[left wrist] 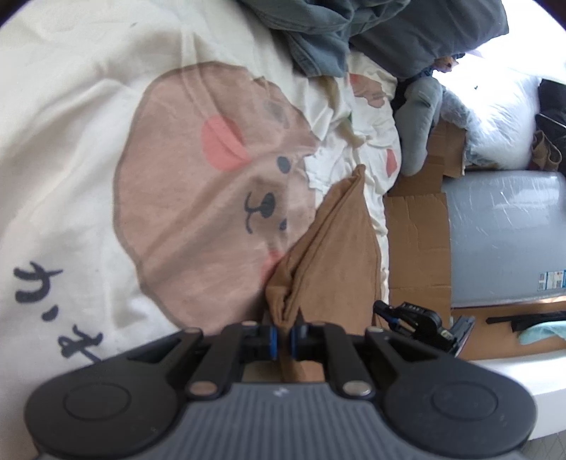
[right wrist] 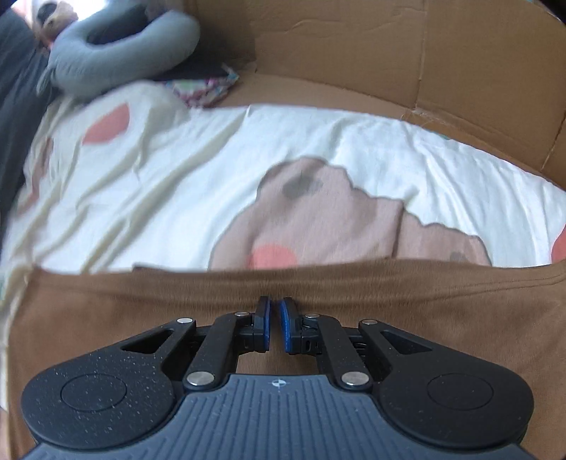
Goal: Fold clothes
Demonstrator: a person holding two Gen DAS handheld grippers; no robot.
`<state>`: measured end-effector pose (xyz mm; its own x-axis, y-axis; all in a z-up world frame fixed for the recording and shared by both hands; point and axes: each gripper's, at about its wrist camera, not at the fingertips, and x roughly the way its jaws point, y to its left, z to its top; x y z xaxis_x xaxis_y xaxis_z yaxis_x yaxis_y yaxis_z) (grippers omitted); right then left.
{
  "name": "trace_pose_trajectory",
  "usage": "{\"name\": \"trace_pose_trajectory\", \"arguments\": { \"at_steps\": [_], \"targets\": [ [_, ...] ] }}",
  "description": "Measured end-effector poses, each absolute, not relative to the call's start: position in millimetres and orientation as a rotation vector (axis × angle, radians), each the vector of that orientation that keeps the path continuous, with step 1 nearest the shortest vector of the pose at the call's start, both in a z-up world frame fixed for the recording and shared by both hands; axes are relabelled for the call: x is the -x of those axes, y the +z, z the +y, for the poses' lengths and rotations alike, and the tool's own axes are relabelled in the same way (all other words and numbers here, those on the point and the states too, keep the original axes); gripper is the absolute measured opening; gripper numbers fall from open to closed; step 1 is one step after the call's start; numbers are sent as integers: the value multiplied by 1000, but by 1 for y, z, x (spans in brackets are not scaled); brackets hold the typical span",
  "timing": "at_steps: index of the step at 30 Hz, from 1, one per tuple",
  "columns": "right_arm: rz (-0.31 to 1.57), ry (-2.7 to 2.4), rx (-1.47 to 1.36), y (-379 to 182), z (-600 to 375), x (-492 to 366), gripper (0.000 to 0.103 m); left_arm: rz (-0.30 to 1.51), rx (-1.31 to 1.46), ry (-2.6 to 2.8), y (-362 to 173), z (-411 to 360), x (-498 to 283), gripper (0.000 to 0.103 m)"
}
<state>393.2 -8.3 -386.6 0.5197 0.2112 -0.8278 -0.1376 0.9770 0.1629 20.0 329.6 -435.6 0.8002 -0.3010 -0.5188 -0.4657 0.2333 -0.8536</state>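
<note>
Brown garment lies on the cartoon-print bedsheet, running in the left wrist view from the fingers at 6 o'clock up toward a pointed corner at about 1 o'clock, and in the right wrist view spreading as a wide flat band across the lower half of the frame, its far edge fairly straight from 9 o'clock to 3 o'clock. The left gripper has its jaws drawn nearly together on a bunched fold of the brown cloth, which rises between the blue pads, so it reads as clamped on the garment. The right gripper also shows its jaws close, a narrow gap between them, with the fabric directly beneath; whether a pinch of cloth sits inside that gap I cannot tell. In the left wrist view the right gripper appears at 4 o'clock, near the garment's edge. A heap of grey-blue clothes waits at 12 o'clock, and flattened cardboard lies beyond the sheet. By my judgement the folding is at an early-to-middle stage: the piece looks laid out and perhaps doubled once, no tidy final packet is visible, and the grey pile appears untouched
</note>
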Motion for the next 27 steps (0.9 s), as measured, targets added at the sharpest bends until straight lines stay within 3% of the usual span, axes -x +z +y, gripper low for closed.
{"name": "trace_pose_trajectory", "arguments": {
  "at_steps": [5,7,8,27],
  "targets": [
    [992,286,-5,-366,-9,-390,17,662,1380,121,-426,328,-21,7],
    [976,315,3,-353,-12,-386,36,657,1376,119,-421,327,-23,7],
    [968,329,3,-346,-14,-384,39,656,1378,119,-419,326,-23,7],
    [929,720,-41,-279,8,-221,45,681,1272,14,-336,307,-72,7]
  ]
}}
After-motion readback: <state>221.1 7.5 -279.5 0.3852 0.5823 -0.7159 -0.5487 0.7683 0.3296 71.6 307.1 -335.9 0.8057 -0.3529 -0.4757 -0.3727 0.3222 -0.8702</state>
